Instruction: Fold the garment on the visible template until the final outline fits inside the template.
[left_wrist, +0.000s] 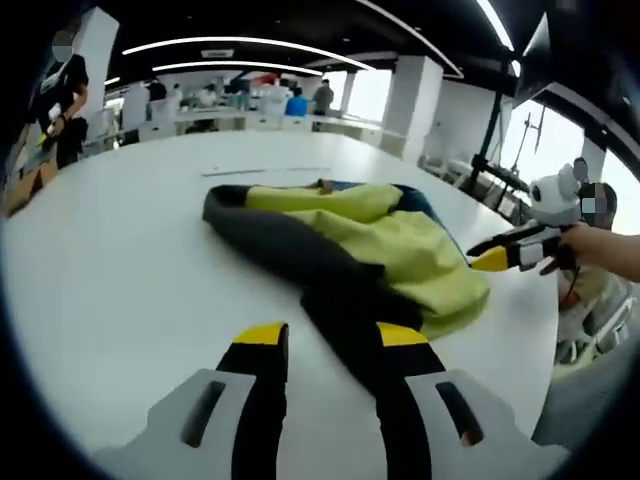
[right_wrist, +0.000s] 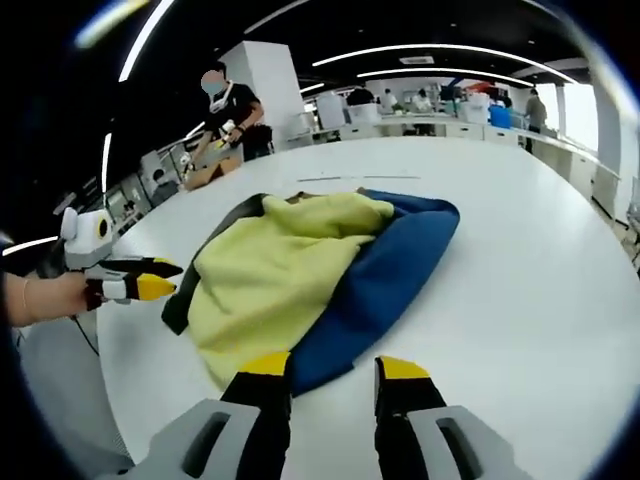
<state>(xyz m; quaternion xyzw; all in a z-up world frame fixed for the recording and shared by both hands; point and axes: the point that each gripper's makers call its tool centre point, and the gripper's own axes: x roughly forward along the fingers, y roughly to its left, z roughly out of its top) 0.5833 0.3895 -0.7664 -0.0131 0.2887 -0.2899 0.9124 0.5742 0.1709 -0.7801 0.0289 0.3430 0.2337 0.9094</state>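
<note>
A rumpled garment (left_wrist: 400, 250) of yellow, dark grey and blue cloth lies on the white table (left_wrist: 120, 270). Its dark grey part runs down toward my left gripper (left_wrist: 331, 336), which is open, and the cloth's end lies in the gap between the jaws. From the right side, the right gripper (left_wrist: 492, 256) comes in beside the yellow edge. In the right gripper view the garment (right_wrist: 290, 270) shows yellow on the left and blue on the right. My right gripper (right_wrist: 333, 366) is open at the blue hem. The left gripper (right_wrist: 152, 278), held in a hand, sits by the dark edge.
Thin dark marks (left_wrist: 265, 172) lie on the table beyond the garment. The table edge (left_wrist: 520, 200) curves past on the right. People (right_wrist: 228, 110) stand at desks (left_wrist: 230, 120) in the background. A person's hand (left_wrist: 600, 250) holds the right gripper.
</note>
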